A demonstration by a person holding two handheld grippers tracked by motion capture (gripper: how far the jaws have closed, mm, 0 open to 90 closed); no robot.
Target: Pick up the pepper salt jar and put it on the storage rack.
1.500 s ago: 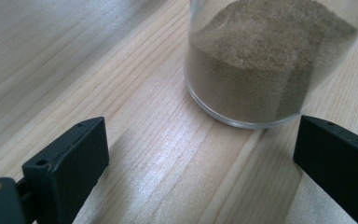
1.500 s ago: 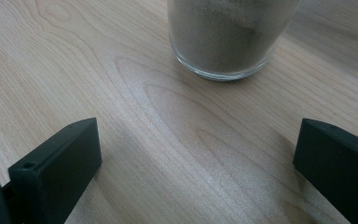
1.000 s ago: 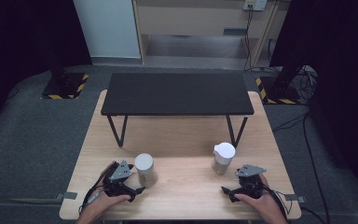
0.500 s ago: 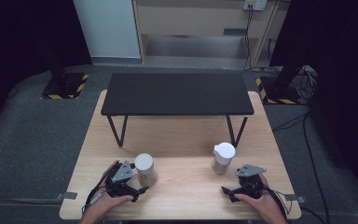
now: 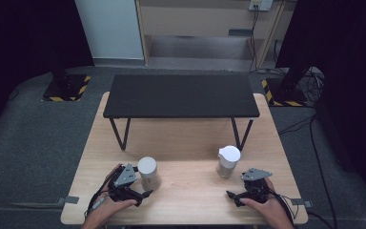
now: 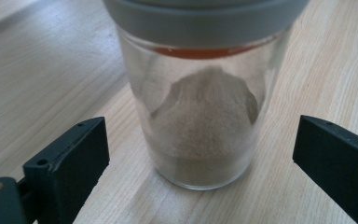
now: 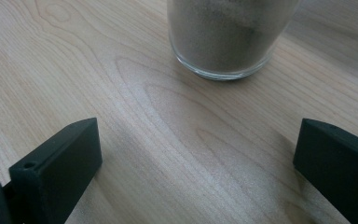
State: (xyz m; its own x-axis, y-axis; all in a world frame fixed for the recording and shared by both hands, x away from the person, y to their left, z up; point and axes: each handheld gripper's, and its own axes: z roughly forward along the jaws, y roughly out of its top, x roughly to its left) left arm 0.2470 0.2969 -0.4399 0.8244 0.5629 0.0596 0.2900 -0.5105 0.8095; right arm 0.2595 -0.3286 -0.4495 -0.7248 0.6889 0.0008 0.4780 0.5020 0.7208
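At the bottom of the high view, my left tongs [image 5: 140, 194] stand wide apart, empty, just beside the clear glass jar with a grey lid [image 5: 149, 172] at lower left of centre on the pale wooden worktop [image 5: 190, 143]. My right tongs [image 5: 232, 196] gape equally wide, empty, a little short of the white-lidded glass jar [image 5: 228, 161] at lower right. Seen from the left tongs, the grey-lidded jar [image 6: 200, 116] holds a heap of beige powder. I judge it rigid, smooth, breakable and bottom-heavy; best squeezed on the bare wall below the lid. Beyond, in the upper middle, stands a black low table [image 5: 181, 95].
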